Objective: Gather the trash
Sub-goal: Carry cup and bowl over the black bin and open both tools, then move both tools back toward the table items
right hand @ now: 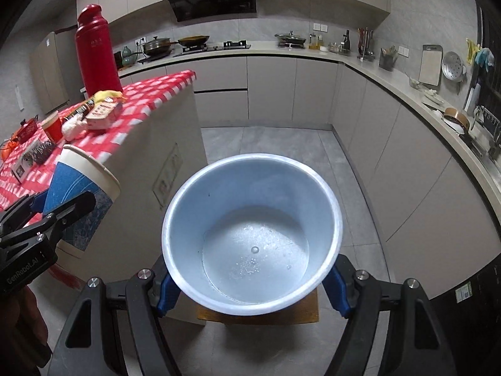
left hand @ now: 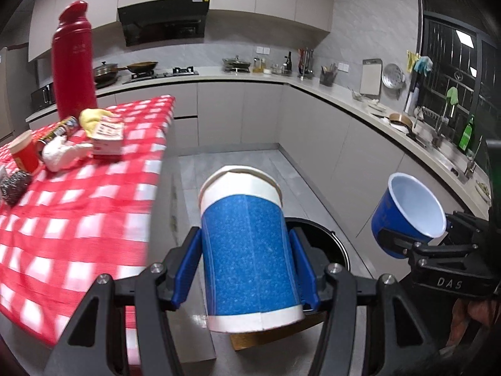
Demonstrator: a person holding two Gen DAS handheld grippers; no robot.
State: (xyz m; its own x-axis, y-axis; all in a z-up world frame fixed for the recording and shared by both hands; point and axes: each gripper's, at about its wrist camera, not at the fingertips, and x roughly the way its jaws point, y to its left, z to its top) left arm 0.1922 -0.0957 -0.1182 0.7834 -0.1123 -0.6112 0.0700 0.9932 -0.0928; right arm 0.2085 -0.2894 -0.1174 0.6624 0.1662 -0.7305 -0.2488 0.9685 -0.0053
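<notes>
My left gripper (left hand: 245,260) is shut on a tall blue-and-white paper cup (left hand: 241,194); the blue pads press its sides and it leans mouth-away over the floor. Just behind and below it shows the rim of a black trash bin (left hand: 325,244), mostly hidden by the cup. My right gripper (right hand: 252,285) is shut on a blue paper bowl (right hand: 250,219) with an empty white inside. The left wrist view shows that bowl (left hand: 407,206) to the right, held by the right gripper (left hand: 416,244). The left gripper (right hand: 59,206) with the cup (right hand: 81,181) shows at the left of the right wrist view.
A table with a red checked cloth (left hand: 78,219) stands at left, carrying a red thermos (left hand: 73,62), a red cup (left hand: 23,153), a crumpled tissue (left hand: 62,153), a small box (left hand: 108,138) and a steel scourer (left hand: 14,181). Kitchen counters (right hand: 391,81) run along the back and right. A brown stool (right hand: 256,313) is below.
</notes>
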